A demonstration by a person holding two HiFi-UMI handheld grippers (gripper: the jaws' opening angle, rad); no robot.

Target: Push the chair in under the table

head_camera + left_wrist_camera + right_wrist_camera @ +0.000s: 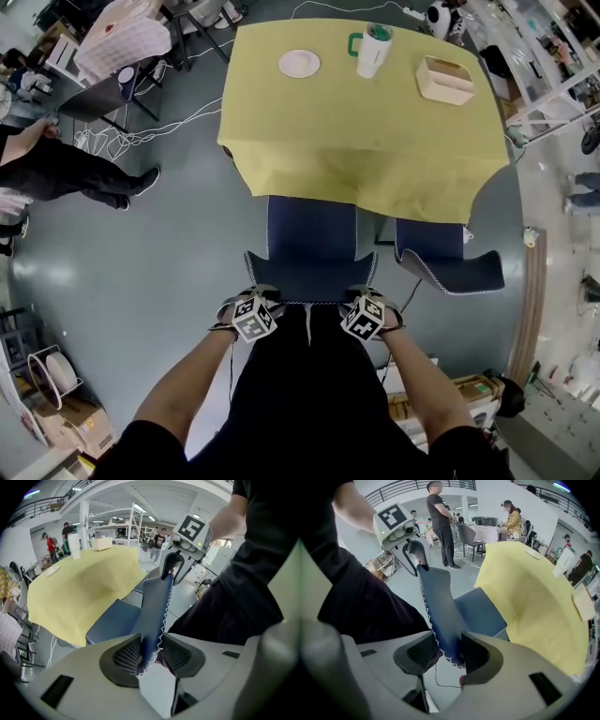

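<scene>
The blue chair (311, 246) stands at the near edge of the cloth-covered counter (356, 131). The far part of its seat is lost under the yellow overhang, and its backrest is on the near side, clear of the counter. Its legs are hidden from the head view.

The left gripper (151, 654) straddles the left end of the backrest's top edge with its jaws spread. One pad lies against the fabric, while a thin dark gap shows at the other, so it does not pinch. The right gripper (449, 654) sits at the right end of the same edge, with both pads pressed on the stitched blue fabric. From the head view the fingertips of both are hard to make out behind the marker cubes.

On the far part of the counter are a white plate (299, 64), a cup with a green handle (371, 52) and, to the right, a pale tray (445, 81) whose contents cannot be made out.

A second chair (450, 267) stands to the right, half under the cloth. At the left edge a bystander's legs (70, 173) are cut off by the frame.
</scene>
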